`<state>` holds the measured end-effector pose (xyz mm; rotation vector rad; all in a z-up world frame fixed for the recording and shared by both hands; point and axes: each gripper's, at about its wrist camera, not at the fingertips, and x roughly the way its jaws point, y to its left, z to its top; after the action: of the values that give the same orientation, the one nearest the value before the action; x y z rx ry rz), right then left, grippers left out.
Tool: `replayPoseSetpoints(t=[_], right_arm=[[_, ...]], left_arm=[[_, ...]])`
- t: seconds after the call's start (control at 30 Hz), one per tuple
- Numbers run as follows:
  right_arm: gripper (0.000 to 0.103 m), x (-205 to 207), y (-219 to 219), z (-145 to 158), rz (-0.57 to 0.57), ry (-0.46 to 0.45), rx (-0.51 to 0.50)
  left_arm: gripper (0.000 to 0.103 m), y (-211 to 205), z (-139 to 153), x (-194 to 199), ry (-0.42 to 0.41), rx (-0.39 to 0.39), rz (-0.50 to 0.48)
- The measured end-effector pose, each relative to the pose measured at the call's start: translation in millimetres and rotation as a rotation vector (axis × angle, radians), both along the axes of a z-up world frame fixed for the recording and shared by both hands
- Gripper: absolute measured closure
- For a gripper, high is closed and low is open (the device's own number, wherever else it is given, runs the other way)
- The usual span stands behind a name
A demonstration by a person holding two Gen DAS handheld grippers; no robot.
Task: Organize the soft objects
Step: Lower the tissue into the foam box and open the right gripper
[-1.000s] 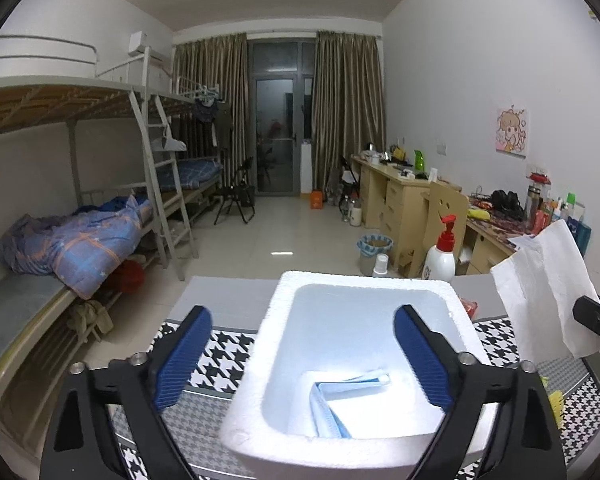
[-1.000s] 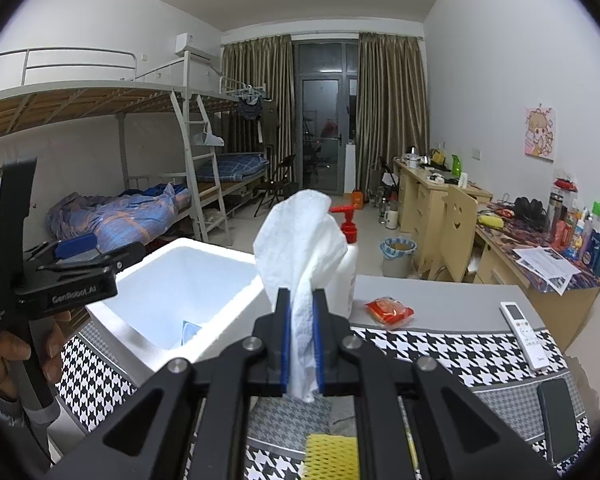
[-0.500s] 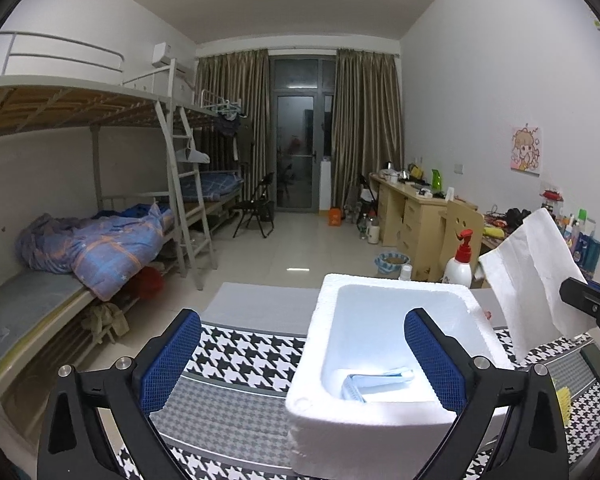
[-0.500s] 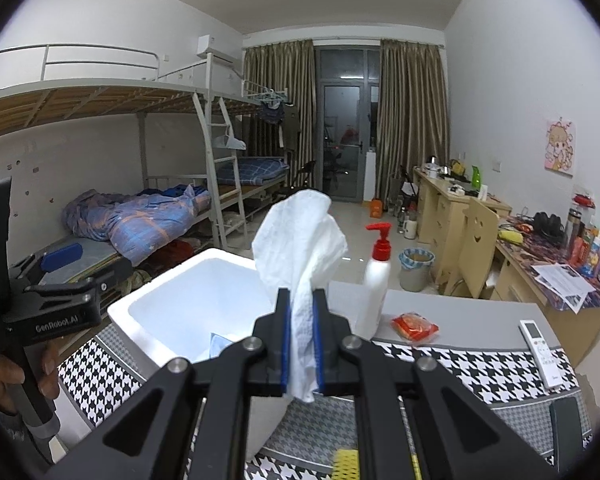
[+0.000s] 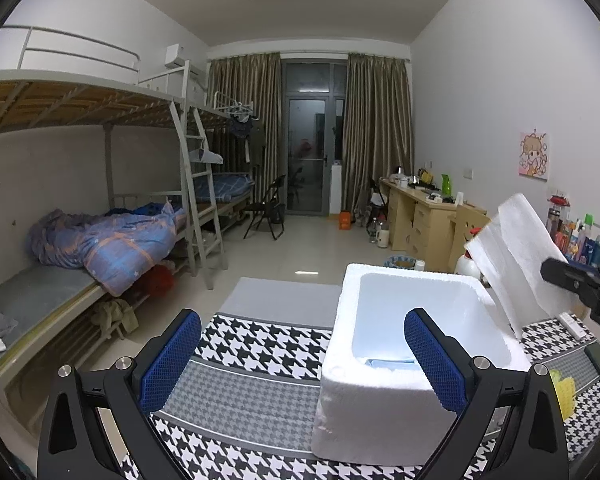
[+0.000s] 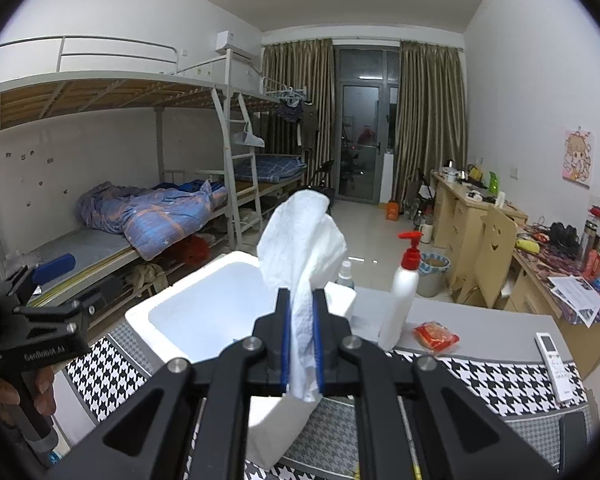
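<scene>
White crumpled paper tissue (image 6: 300, 264) is pinched in my right gripper (image 6: 300, 356), held above the near rim of the white foam box (image 5: 380, 412). Left gripper (image 5: 300, 364) is spread, empty. One light-blue folded item (image 5: 388, 361), probably cloth, already lies in the box. Left: drop the tissue in; yellow sponge-like piece (image 5: 562, 386) still outside.

Foam box (image 6: 204, 312) mouth open from above, walls block side entry. Pump bottle (image 6: 404, 292) & small spray bottle (image 6: 345, 274) stand just behind its far-right corner. Houndstooth desk (image 5: 252, 368) bare left of box; snack packet (image 6: 436, 334) & remote (image 6: 554, 364) on the right
</scene>
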<state>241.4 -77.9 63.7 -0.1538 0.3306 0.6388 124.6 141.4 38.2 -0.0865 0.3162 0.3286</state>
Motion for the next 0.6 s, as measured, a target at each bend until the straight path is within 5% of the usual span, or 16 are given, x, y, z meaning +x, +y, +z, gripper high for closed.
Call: replayPoseSetpoints(t=[0.6], right_arm=[[0.090, 5.5, 36.2, -3.2, 0.071, 0.033, -0.054]], left_arm=[[0.001, 4.9, -27.1, -15.1, 0.009, -0.045, -0.010]])
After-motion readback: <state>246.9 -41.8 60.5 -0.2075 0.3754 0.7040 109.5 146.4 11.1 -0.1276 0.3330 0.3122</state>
